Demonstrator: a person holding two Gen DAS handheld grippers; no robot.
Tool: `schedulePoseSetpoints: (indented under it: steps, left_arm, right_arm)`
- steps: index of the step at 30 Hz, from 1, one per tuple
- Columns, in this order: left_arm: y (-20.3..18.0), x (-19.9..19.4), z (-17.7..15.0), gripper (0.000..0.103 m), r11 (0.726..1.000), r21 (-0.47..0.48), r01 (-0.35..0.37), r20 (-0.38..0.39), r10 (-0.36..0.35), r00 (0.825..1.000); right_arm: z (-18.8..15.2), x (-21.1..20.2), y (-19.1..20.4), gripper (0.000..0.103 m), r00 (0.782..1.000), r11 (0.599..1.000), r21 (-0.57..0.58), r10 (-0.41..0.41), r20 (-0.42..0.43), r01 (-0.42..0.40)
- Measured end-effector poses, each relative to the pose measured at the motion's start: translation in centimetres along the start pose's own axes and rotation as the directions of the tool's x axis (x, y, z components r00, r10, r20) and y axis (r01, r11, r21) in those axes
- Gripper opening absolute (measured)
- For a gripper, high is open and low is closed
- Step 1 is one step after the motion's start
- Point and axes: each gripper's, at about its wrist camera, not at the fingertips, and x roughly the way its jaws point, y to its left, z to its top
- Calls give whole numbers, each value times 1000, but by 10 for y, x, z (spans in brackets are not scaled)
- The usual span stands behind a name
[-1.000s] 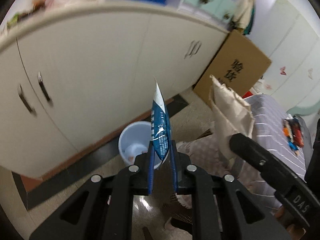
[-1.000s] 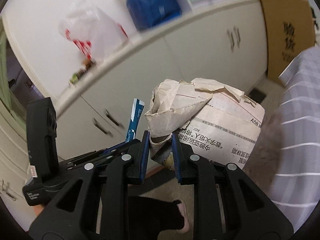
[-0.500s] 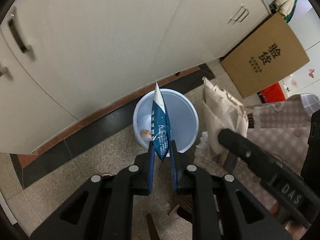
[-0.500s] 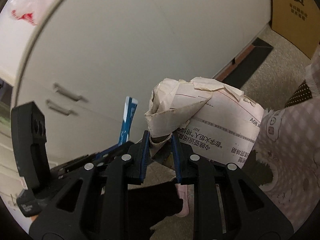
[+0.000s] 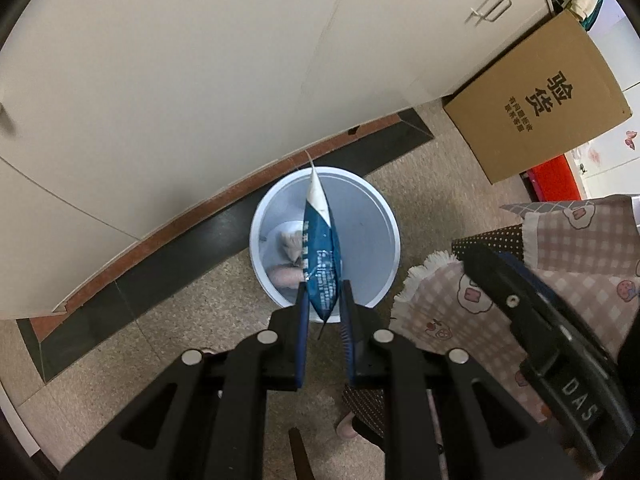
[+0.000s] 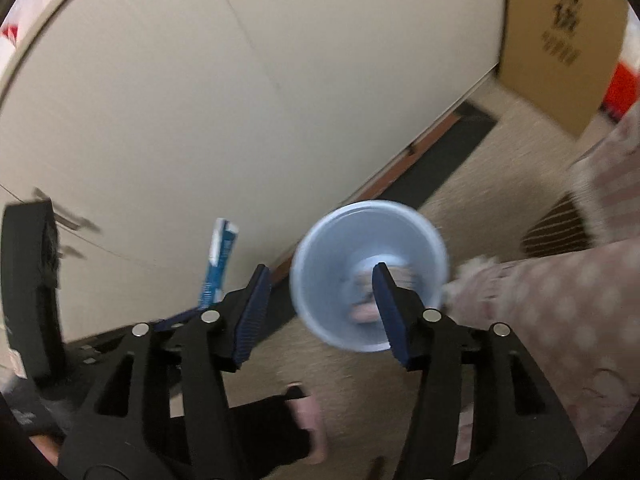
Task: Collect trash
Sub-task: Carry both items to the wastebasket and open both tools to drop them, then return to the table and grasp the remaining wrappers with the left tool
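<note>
The crumpled paper has gone from the right gripper (image 6: pixel 320 316) (jaws now wide, empty), while the left gripper (image 5: pixel 323 312) pinches the blue wrapper (image 5: pixel 322 256) upright above the bin (image 5: pixel 380 248)

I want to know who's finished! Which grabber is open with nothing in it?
The right gripper: its jaws are spread wide and empty above the bin. The left gripper pinches the blue wrapper.

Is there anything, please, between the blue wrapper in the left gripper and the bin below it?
Nothing visible blocks it. The left gripper holds the blue wrapper directly over the open bin, which has no lid and only some trash at its bottom.
</note>
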Motion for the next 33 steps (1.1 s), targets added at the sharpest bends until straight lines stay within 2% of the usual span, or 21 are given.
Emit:
schedulePoseSetpoints:
  steps: [2, 4, 8, 11, 14, 16, 18, 19, 20, 22, 23, 24, 27, 30, 33]
  left_arm:
    - [-5, 4, 0, 14, 1000, 7, 2, -6, -2, 1000]
    - [-7, 5, 0, 14, 1000, 17, 3, -12, -3, 1000]
    - [-18, 7, 2, 14, 999, 39, 2, -20, -1, 1000]
    - [-26, 5, 6, 14, 998, 58, 4, -16, -3, 1000]
    - [-35, -2, 11, 15, 997, 77, 6, 0, -6, 1000]
    - [-43, -7, 15, 15, 996, 84, 11, 10, -12, 1000]
    - [-49, -15, 19, 15, 995, 95, 11, 31, -14, 999]
    - [-52, -19, 21, 15, 995, 100, 9, 43, -13, 999]
    - [-56, -23, 22, 16, 994, 106, 5, 57, -11, 998]
    - [-64, -32, 24, 32, 991, 131, -11, 94, -2, 996]
    - [-67, -37, 25, 53, 990, 139, -16, 111, 0, 994]
    - [-71, -42, 25, 62, 989, 148, -20, 132, 0, 991]
    - [-77, -61, 24, 62, 986, 164, -20, 170, -9, 985]
    - [-79, -84, 22, 63, 990, 143, 10, 201, -39, 979]
    - [-81, -109, 16, 64, 991, 134, -17, 253, -18, 967]
  right_arm:
    - [-1, -6, -3, 63, 998, 998, -18, -60, 35, 61]
    - [0, -9, -5, 64, 995, 996, -20, -88, 49, 89]
    - [0, -20, -8, 64, 994, 998, -15, -67, 88, 69]
    - [0, -39, -10, 69, 984, 999, 11, -51, 170, 50]
    - [4, -64, -9, 71, 963, 998, 2, -64, 260, 66]
    - [7, -76, -4, 71, 943, 993, -18, -104, 315, 116]
    - [8, -85, -3, 71, 918, 984, -18, -159, 363, 178]
    - [8, -94, -4, 71, 898, 980, -7, -179, 401, 199]
    - [9, -99, -5, 71, 888, 979, 2, -184, 421, 202]
    - [8, -113, -10, 72, 863, 979, 32, -193, 467, 202]
    - [7, -118, -12, 72, 856, 979, 42, -193, 480, 197]
    - [7, -125, -14, 72, 848, 981, 54, -190, 495, 188]
    - [4, -140, -18, 72, 839, 984, 54, -173, 517, 169]
    - [1, -152, -19, 72, 832, 985, 57, -168, 528, 163]
    - [-3, -166, -21, 72, 836, 989, 77, -150, 528, 129]
